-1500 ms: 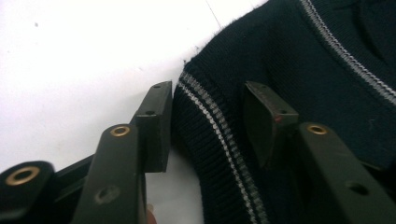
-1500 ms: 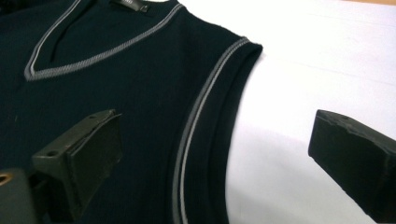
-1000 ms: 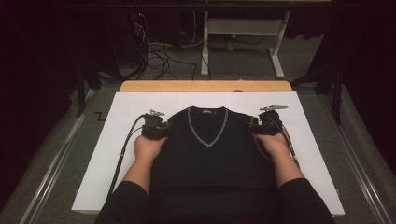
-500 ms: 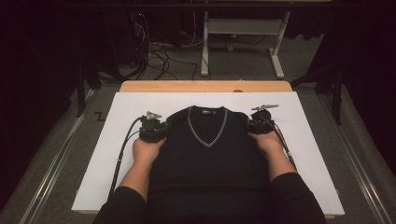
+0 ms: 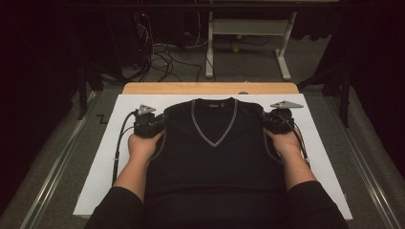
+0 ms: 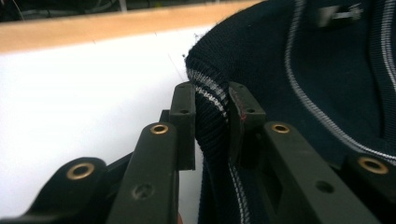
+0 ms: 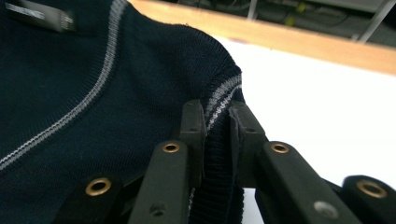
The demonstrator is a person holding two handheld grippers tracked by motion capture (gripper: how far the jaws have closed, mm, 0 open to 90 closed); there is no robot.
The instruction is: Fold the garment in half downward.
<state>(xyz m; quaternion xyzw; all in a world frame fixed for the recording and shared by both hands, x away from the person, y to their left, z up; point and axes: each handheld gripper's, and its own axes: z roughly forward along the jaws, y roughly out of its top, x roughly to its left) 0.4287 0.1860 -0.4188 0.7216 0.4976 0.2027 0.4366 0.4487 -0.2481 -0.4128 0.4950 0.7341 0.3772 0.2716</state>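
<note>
The sweater vest [image 5: 212, 143] lies flat, front up, at the centre of the white sheet [image 5: 98, 167] on your worktop, neckline at 12 o'clock. It looks soft, light and limp, likely to sag and stretch between holds, so grip the ribbed armhole bands. Your left hand-held gripper [image 6: 210, 116] is clamped on the 9 o'clock band [image 6: 208, 93]; your right hand-held gripper [image 7: 217, 123], jaws just closed, pinches the 3 o'clock one [image 7: 222, 95].

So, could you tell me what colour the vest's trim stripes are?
Grey-white stripes on the dark navy vest; clearest in the left gripper view.
</note>
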